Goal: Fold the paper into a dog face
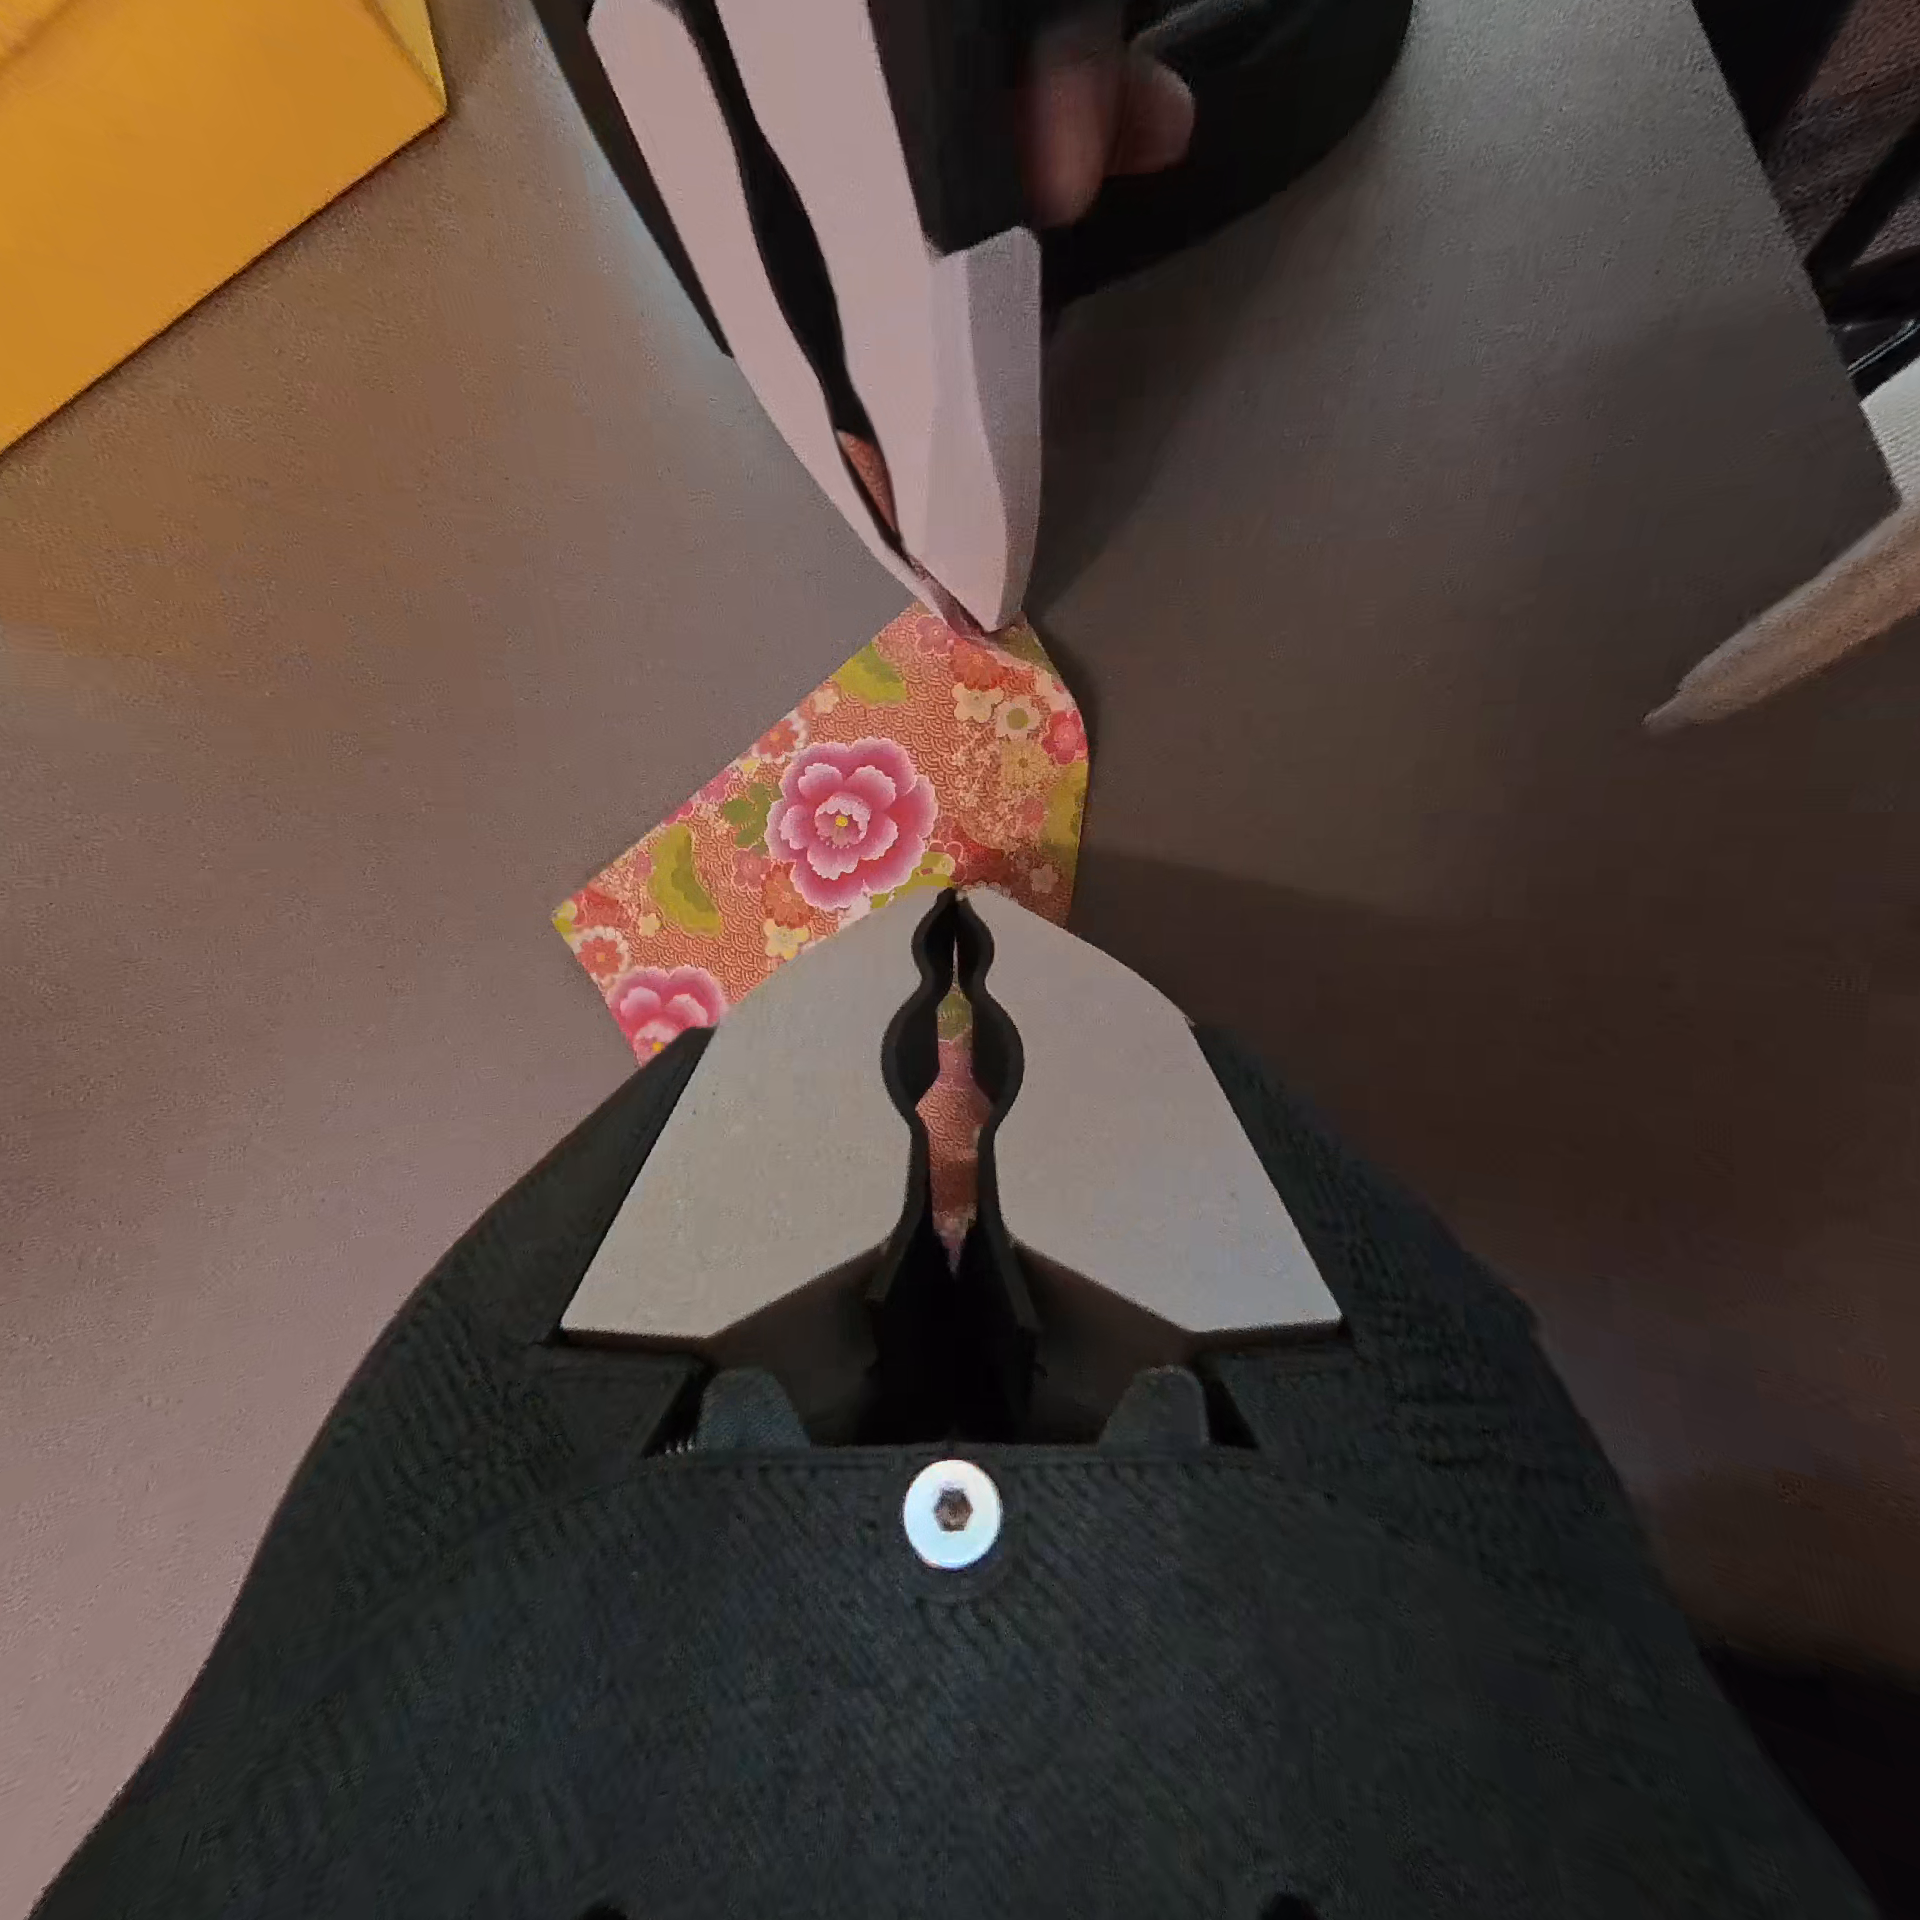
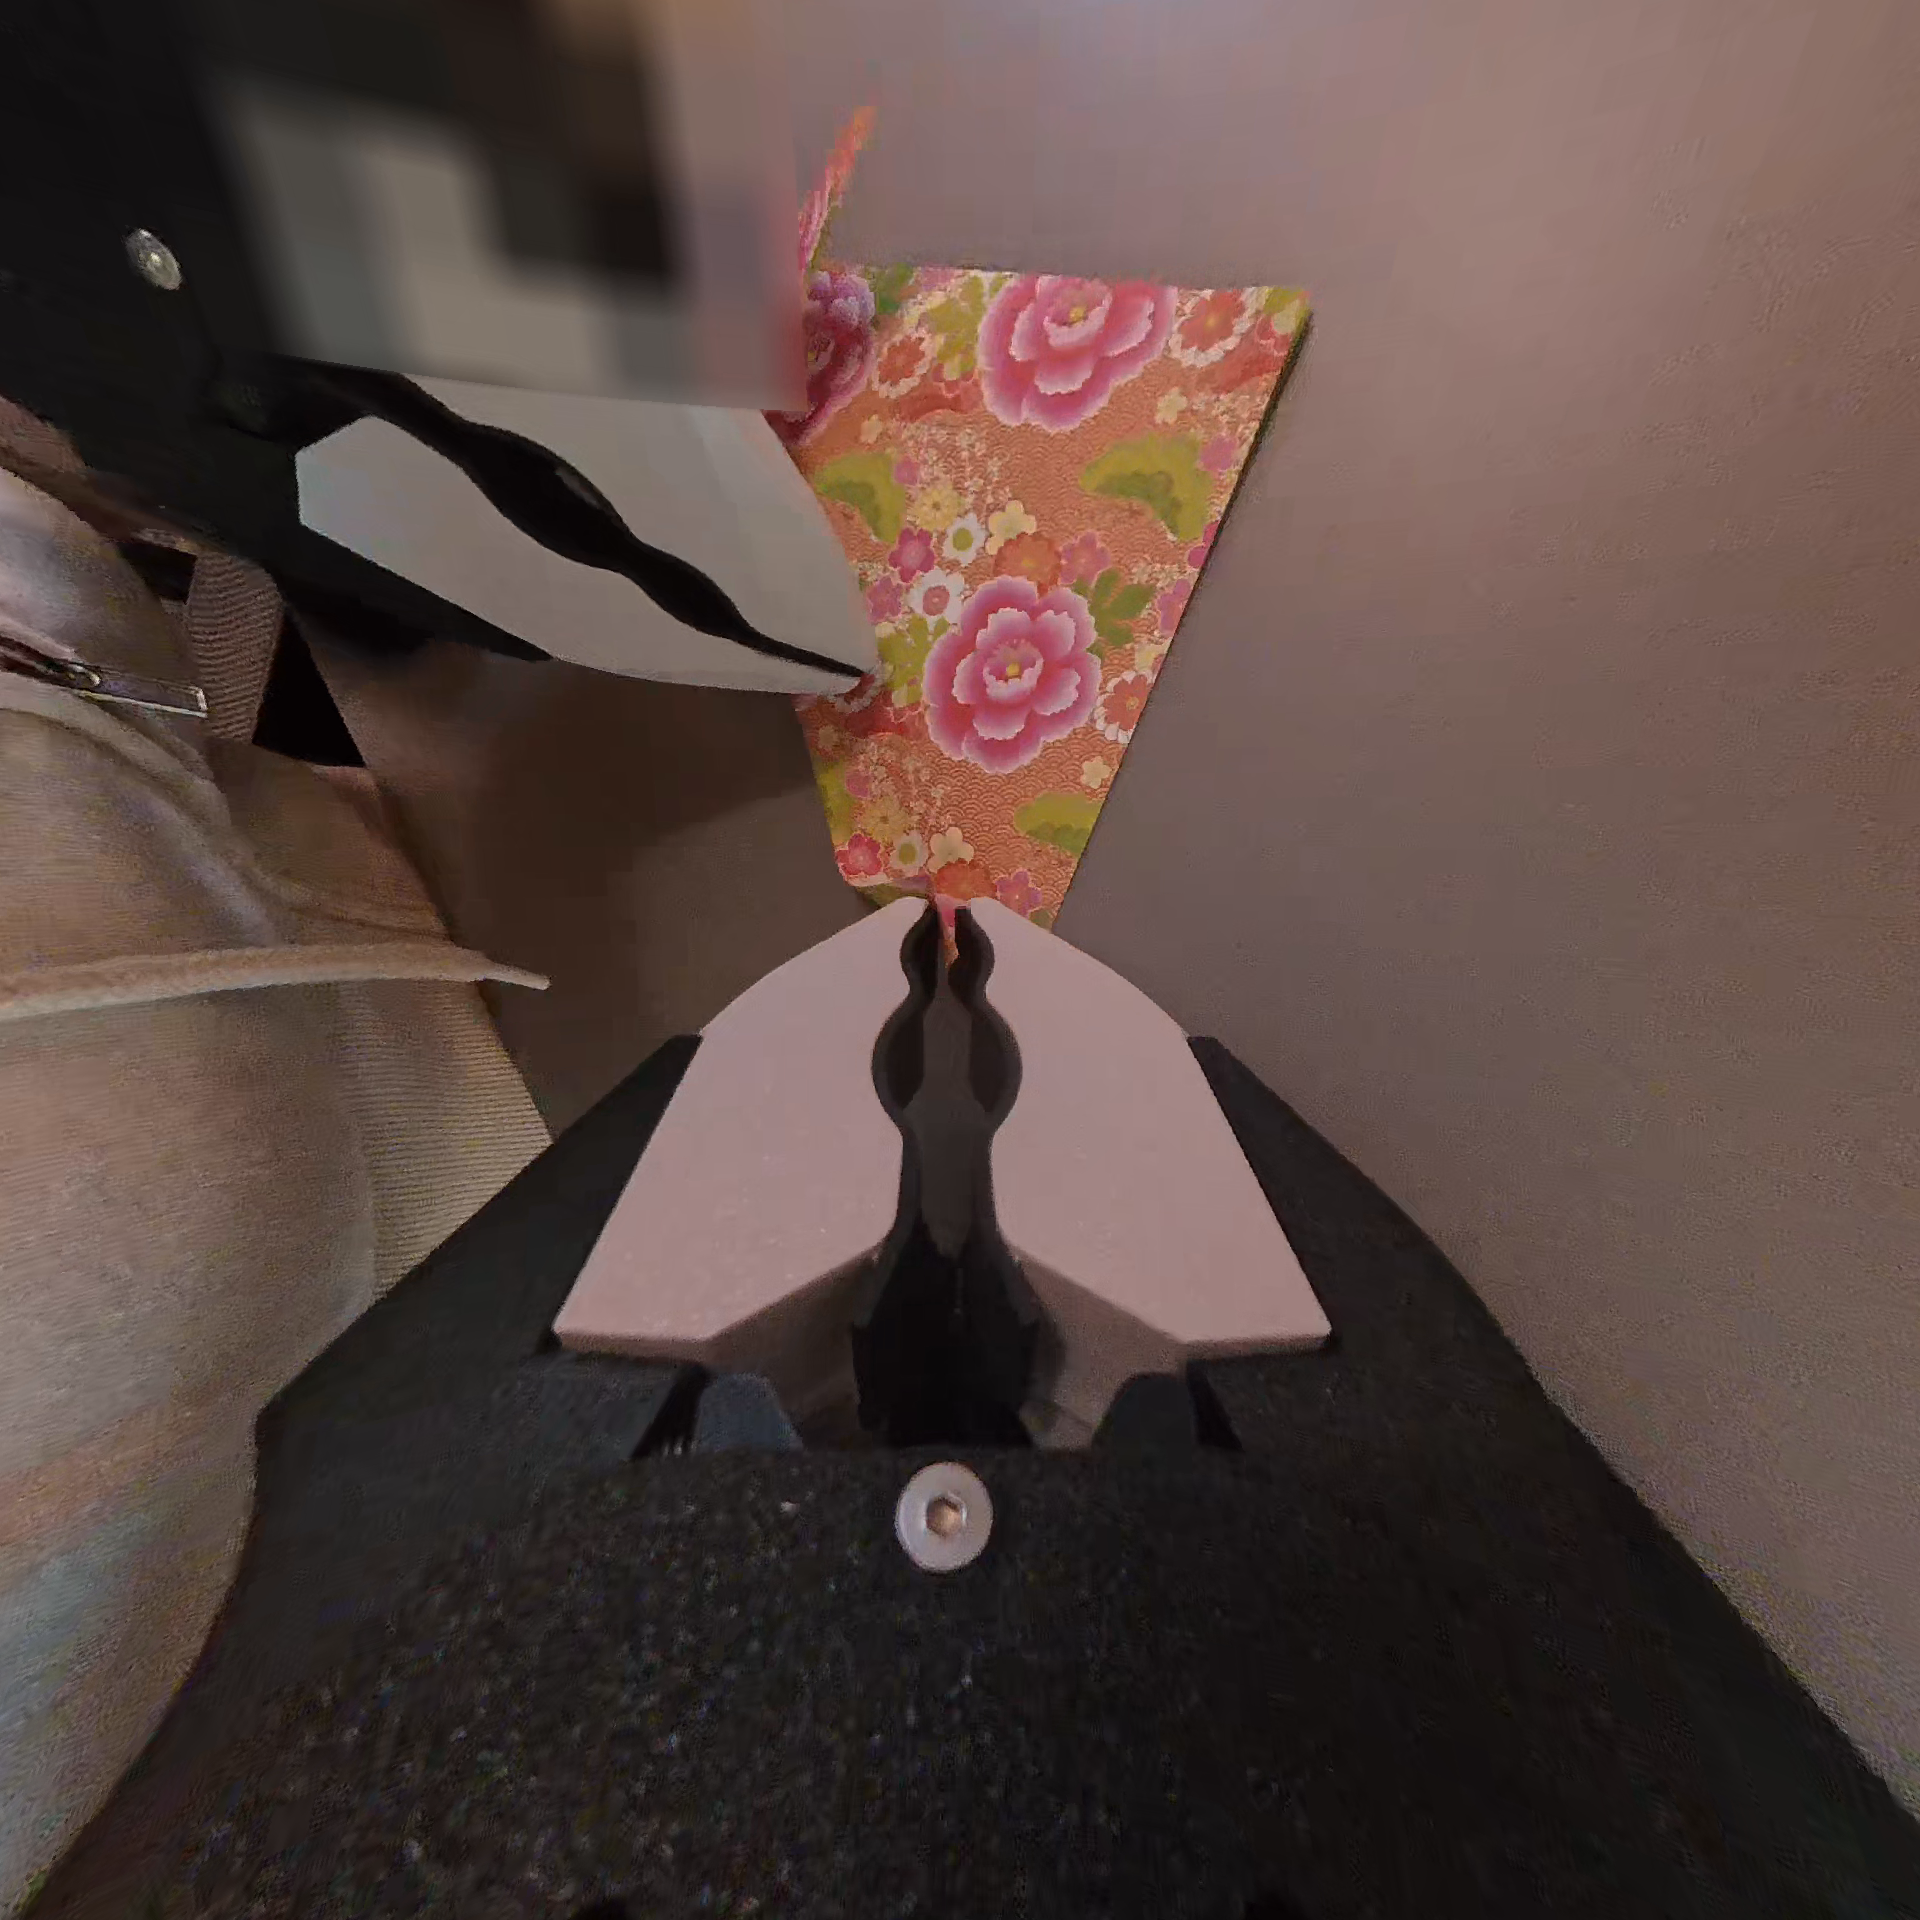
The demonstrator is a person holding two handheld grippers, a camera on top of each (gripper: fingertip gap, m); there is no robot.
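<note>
The paper point(image 1: 883, 790) is a folded floral sheet, orange with pink flowers, on the grey table. My left gripper point(image 1: 954, 902) is shut, its tips pressing on the paper's near edge, with paper showing between its jaws. My right gripper point(image 1: 977, 613) comes in from the top of the left wrist view, shut on the paper's far corner. In the right wrist view the paper point(image 2: 1039, 582) stands ahead of my right gripper point(image 2: 948, 914), which pinches its near tip. The left gripper point(image 2: 857, 675) touches the paper's left edge there. A flap of the paper rises at the top.
A yellow box point(image 1: 177, 177) lies at the far left of the grey table point(image 1: 1403, 520). A person's beige garment with a zip point(image 2: 156, 852) fills the left of the right wrist view. A hand point(image 1: 1101, 114) holds the right gripper. Left tips to right tips: about 5 cm.
</note>
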